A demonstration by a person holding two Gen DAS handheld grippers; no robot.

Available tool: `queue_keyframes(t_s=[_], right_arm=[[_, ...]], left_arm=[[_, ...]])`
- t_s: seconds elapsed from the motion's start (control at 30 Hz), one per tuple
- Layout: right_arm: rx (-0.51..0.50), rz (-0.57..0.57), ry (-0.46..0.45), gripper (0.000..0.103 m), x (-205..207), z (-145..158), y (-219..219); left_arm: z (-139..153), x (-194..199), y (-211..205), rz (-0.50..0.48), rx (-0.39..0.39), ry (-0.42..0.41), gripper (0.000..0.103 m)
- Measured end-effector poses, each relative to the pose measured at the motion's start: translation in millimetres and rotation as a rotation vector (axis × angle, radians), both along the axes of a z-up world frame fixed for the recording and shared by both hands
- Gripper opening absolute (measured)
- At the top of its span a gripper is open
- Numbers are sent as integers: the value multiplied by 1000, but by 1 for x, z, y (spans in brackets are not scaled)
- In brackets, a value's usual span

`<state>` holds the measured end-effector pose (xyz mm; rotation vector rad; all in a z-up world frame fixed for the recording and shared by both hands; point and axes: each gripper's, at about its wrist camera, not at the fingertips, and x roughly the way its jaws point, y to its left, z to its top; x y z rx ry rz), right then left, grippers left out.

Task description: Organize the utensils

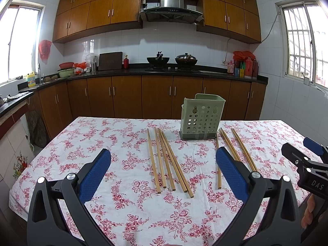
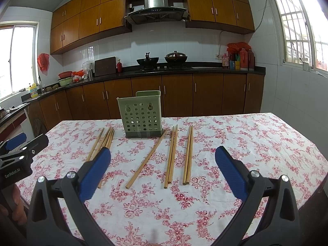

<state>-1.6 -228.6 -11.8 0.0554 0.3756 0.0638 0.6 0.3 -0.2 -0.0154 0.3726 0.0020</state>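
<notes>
A green perforated utensil holder [image 1: 202,116] [image 2: 141,114] stands upright on the floral tablecloth [image 1: 127,143] [image 2: 235,139]. Several wooden chopsticks lie flat on the cloth: one group [image 1: 167,160] [image 2: 102,143] left of the holder, another group [image 1: 238,149] [image 2: 180,155] to its right, with one slanted chopstick [image 2: 146,161] between them. My left gripper [image 1: 163,169] is open and empty above the near table, before the left group. My right gripper [image 2: 163,169] is open and empty, before the right group. Each gripper shows at the other view's edge, the right one [image 1: 305,157] and the left one [image 2: 20,149].
The table's far edge lies just behind the holder. Beyond it run brown kitchen cabinets [image 1: 155,96] with a black counter, two woks [image 1: 157,60] on the stove, bottles [image 1: 244,66] at the right and bowls [image 1: 66,69] at the left.
</notes>
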Motion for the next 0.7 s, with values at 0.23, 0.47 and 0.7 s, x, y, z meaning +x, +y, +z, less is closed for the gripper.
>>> queue_keyframes(t_s=[0.23,0.47,0.7], right_arm=[[0,0,1,99,0,0,-1],[1,0,2,99,-1,-1,-1],[2,0,3,99,-1,-1,-1]], left_arm=[[0,0,0,0,0,1,101],[0,0,0,0,0,2,101],[0,0,0,0,0,2,101]])
